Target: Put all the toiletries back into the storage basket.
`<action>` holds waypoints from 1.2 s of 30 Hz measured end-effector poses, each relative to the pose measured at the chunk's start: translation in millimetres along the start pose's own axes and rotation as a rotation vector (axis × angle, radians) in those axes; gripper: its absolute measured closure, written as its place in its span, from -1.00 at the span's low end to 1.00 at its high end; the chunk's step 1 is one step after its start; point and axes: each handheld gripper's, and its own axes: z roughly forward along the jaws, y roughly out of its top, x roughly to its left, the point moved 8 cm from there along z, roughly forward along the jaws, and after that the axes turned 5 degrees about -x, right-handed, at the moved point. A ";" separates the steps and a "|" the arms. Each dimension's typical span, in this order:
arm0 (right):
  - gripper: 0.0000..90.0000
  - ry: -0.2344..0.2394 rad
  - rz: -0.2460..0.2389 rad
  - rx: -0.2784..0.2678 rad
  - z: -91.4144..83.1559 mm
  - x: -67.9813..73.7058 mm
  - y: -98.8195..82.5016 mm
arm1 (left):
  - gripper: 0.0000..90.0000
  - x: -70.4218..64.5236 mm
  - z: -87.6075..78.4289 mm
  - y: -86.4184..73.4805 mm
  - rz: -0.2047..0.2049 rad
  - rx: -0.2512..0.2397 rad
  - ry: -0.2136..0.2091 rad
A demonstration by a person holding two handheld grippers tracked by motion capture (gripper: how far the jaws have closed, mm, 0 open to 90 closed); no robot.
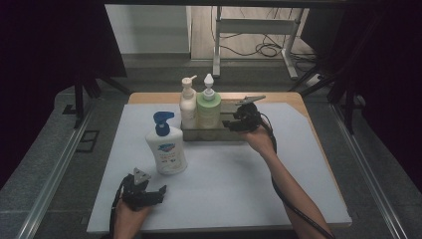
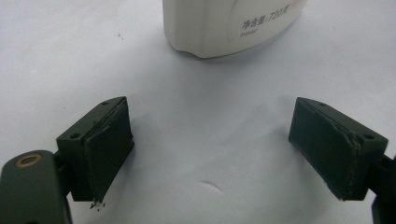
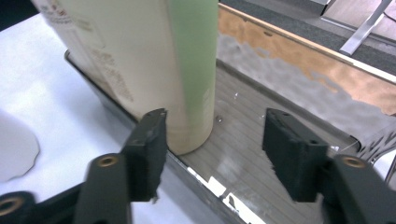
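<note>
Right gripper view shows the pale green plastic pump bottle [image 3: 187, 70] standing upright inside the grey metal tray [image 3: 261, 140], freed: the right gripper [image 3: 212, 144] stands apart, jaws half spread, empty. Beside it in that tray stands a cream pump bottle [image 1: 188, 105]. Placing looks finished (my judgement). Next, the wide-open, empty left gripper [image 2: 210, 149] should close on the white blue-pump bottle [image 1: 166, 147] before the tray.

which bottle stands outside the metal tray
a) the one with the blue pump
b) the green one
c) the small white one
a: the bottle with the blue pump stands alone on the white board, while the green bottle and the small white bottle stand in the metal tray.
</note>
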 end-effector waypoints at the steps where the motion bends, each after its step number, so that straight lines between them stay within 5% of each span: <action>1: -0.18 0.004 0.000 -0.001 -1.5 1.7 -0.5 | -0.71 0.0 0.0 0.0 0.000 0.000 0.000; 19: -0.56 0.051 -0.061 0.000 -42.5 21.7 -11.4 | -0.71 -0.1 0.1 0.1 -0.002 0.000 -0.001; 36: -0.97 0.051 -0.109 -0.008 -78.5 34.0 -43.9 | -0.71 -0.3 -0.1 0.7 0.000 0.004 0.000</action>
